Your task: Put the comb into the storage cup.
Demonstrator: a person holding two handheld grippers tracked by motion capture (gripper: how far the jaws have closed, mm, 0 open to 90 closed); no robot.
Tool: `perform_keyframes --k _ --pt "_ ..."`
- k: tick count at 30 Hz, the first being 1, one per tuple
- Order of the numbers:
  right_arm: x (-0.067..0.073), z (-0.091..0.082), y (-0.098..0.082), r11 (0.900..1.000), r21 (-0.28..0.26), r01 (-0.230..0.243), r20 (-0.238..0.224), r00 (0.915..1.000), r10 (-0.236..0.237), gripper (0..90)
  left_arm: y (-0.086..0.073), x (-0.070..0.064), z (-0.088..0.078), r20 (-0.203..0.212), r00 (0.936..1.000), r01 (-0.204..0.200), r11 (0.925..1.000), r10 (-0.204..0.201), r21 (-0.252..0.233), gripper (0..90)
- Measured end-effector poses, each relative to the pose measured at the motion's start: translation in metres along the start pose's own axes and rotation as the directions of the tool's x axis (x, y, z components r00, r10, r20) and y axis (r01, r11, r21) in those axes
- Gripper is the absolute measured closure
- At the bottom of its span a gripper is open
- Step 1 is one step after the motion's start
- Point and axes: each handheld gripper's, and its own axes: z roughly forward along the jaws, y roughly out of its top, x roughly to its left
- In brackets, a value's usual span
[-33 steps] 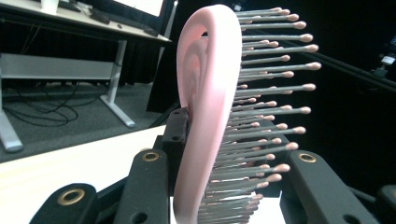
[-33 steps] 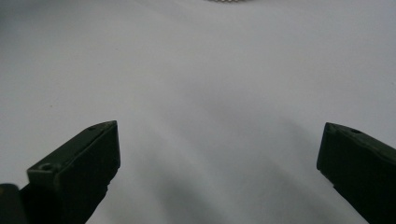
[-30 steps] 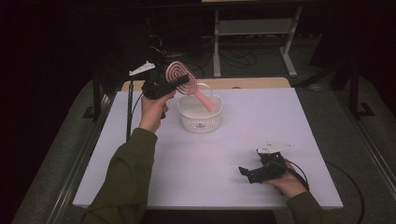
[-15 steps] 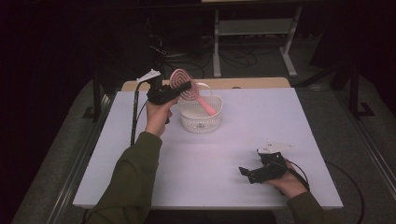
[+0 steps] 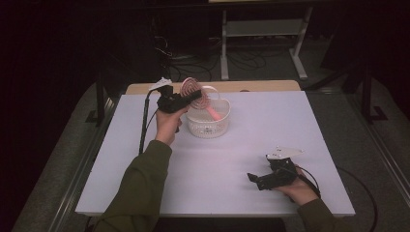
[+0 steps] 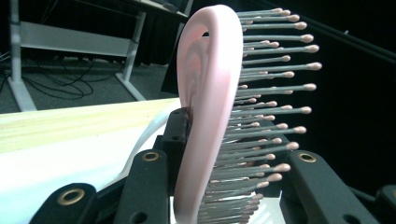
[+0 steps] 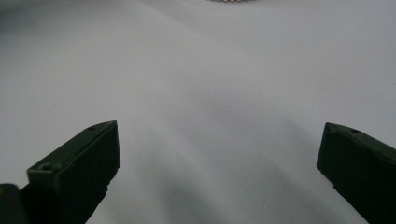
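Note:
A pink hairbrush [image 5: 193,91] with grey, pink-tipped bristles is clamped at its head by my left gripper [image 5: 185,99], which is shut on it. Its pink handle [image 5: 213,114] slants down into a white mesh basket [image 5: 208,126] at the back middle of the table. In the left gripper view the hairbrush [image 6: 205,93] stands edge-on between the black jaws of the left gripper [image 6: 233,154], bristles pointing right. My right gripper [image 5: 258,180] lies low on the white table at the front right, held by a hand. In the right gripper view this gripper [image 7: 217,154] is wide open over bare table.
The white table top [image 5: 251,140] has a wooden strip [image 5: 251,86] along its back edge. A black cable [image 5: 144,125] hangs from the left gripper. Desk frames and floor cables [image 5: 251,43] stand in the dark behind. The basket rim [image 7: 229,1] lies far ahead of the right gripper.
My left hand has come down with the hairbrush, so the handle now reaches into the basket. The right gripper has stayed where it was.

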Motion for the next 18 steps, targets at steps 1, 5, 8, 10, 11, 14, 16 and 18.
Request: perform_keyframes --k 1,5,8,10,11,14,16,18 --pt "0.0 0.0 0.0 1.0 0.0 -0.001 0.0 1.0 0.001 0.0 -0.001 0.0 0.0 0.0 1.0 0.001 1.0 -0.001 0.002 64.3" --pt "0.0 0.0 0.0 1.0 0.0 -0.003 0.0 1.0 0.003 0.0 -0.006 0.0 0.003 0.001 1.0 0.009 1.0 -0.009 0.002 64.3" --pt "0.0 0.0 0.0 1.0 0.001 -0.003 0.0 1.0 0.003 0.0 -0.009 0.0 0.004 0.002 0.9999 0.015 0.9999 -0.015 0.002 64.3" --pt "0.0 0.0 0.0 1.0 0.001 -0.002 -0.001 1.0 0.002 0.0 -0.01 0.0 0.005 0.003 0.9998 0.017 0.9998 -0.017 0.003 64.3" --pt "0.0 0.0 0.0 1.0 0.001 -0.003 -0.001 1.0 0.003 0.0 -0.011 0.0 0.006 0.002 0.9997 0.023 0.9997 -0.023 0.001 64.3" --pt "0.0 -0.001 0.0 1.0 0.002 -0.004 0.0 1.0 0.004 0.0 -0.013 0.001 0.006 -0.002 0.9997 0.022 0.9997 -0.022 0.011 64.3" --pt "0.0 -0.001 0.0 1.0 0.004 -0.003 0.0 1.0 0.003 0.0 -0.013 0.002 0.006 -0.002 0.9996 0.028 0.9996 -0.028 0.009 64.2" --pt "0.0 -0.001 0.0 1.0 0.002 -0.003 -0.001 1.0 0.003 0.0 -0.013 0.002 0.006 0.0 0.9996 0.029 0.9996 -0.029 0.009 64.2"
